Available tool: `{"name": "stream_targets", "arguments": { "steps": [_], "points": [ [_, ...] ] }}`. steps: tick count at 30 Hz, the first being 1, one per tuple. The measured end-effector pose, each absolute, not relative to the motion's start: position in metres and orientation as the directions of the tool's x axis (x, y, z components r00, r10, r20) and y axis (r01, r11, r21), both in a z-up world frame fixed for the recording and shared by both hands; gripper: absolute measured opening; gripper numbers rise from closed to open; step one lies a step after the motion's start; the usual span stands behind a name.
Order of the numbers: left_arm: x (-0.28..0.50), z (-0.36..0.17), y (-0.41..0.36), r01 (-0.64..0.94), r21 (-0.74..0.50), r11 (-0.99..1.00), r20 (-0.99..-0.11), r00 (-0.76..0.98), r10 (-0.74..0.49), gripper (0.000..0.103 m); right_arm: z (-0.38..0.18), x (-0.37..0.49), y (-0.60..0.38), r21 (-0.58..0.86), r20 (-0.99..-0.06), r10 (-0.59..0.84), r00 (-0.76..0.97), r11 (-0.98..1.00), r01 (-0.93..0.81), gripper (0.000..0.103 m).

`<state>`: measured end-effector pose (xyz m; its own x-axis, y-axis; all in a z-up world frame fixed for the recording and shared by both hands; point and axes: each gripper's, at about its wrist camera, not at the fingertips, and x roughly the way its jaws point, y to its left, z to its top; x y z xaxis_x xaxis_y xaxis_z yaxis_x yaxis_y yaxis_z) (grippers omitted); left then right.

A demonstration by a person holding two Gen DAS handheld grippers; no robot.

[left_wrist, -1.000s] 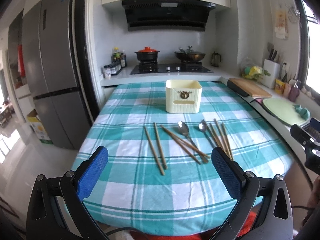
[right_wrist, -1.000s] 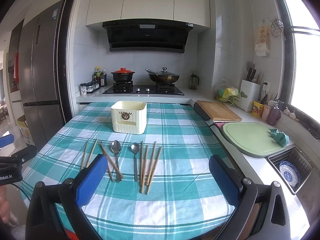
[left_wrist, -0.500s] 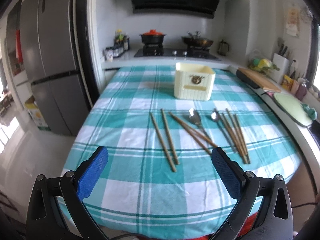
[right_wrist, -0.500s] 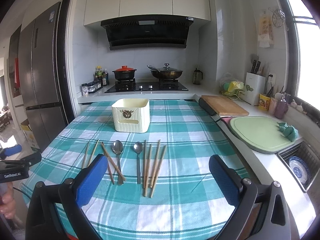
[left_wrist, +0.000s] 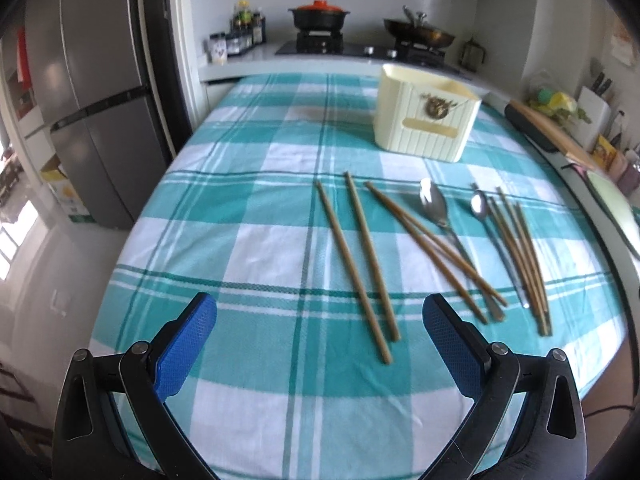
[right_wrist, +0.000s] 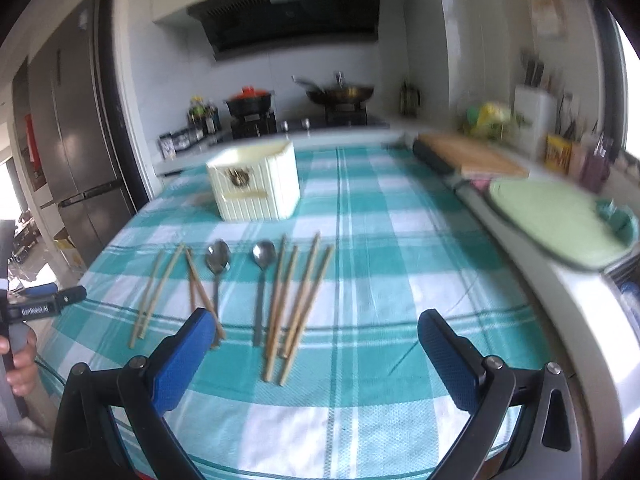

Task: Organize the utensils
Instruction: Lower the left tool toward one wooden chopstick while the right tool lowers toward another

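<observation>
While both cameras look across a table covered in a teal and white checked cloth (left_wrist: pixel 256 240), each shows its own gripper with jaws spread wide and holding nothing. The left gripper (left_wrist: pixel 319 340) hangs above the near edge of the table, close to the leftmost pair of chopsticks (left_wrist: pixel 358 264), which lie side by side without touching. To their right a second pair (left_wrist: pixel 432 252) lies crossed against the handle of a large spoon (left_wrist: pixel 434 206). Further right a smaller spoon (left_wrist: pixel 479 205) lies against a bundle of four chopsticks (left_wrist: pixel 520 256). Beyond the utensils stands an upright cream holder (left_wrist: pixel 424 120), well apart from them.

The right wrist view is blurred. The right gripper (right_wrist: pixel 316 334) sits above the near ends of the four chopsticks (right_wrist: pixel 298 300) and the smaller spoon (right_wrist: pixel 263 256). Only this view shows the person's hand (right_wrist: pixel 20 364) at the far left edge, gripping the left tool's handle, and a pale green board (right_wrist: pixel 556 220) on the counter to the right. Only the left view shows the near cloth edge sharply.
</observation>
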<state>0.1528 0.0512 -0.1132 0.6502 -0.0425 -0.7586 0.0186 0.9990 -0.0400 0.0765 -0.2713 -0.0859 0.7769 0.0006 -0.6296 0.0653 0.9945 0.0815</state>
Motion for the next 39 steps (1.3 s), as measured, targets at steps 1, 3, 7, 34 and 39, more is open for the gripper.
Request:
{"name": "stream_targets", "arguments": {
  "steps": [1,3,7,34,39],
  "points": [
    [0.161,-0.117,0.052,0.018,-0.04,0.999,-0.767,0.64,-0.042,0.103,-0.094,0.085,-0.275,0.088,-0.654,0.01,0.756,0.994,0.063,0.103],
    [0.176,-0.124,0.053,0.019,-0.044,0.999,-0.784,0.62,-0.046,0.103,-0.106,0.096,-0.282,0.106,-0.687,0.03,0.726,0.993,0.059,0.096],
    [0.207,-0.14,0.056,0.001,-0.064,0.998,-0.817,0.574,-0.053,0.103,-0.126,0.119,-0.289,0.131,-0.736,0.056,0.674,0.989,0.061,0.073],
    [0.266,-0.197,0.05,0.015,0.09,0.996,-0.874,0.481,0.071,0.103,-0.182,0.211,-0.272,0.044,-0.876,0.042,0.481,0.999,-0.008,0.031],
    [0.271,-0.202,0.07,0.103,-0.001,0.995,-0.918,0.394,-0.042,0.103,-0.182,0.21,-0.282,0.014,-0.901,0.03,0.433,0.999,-0.041,0.031]
  ]
}}
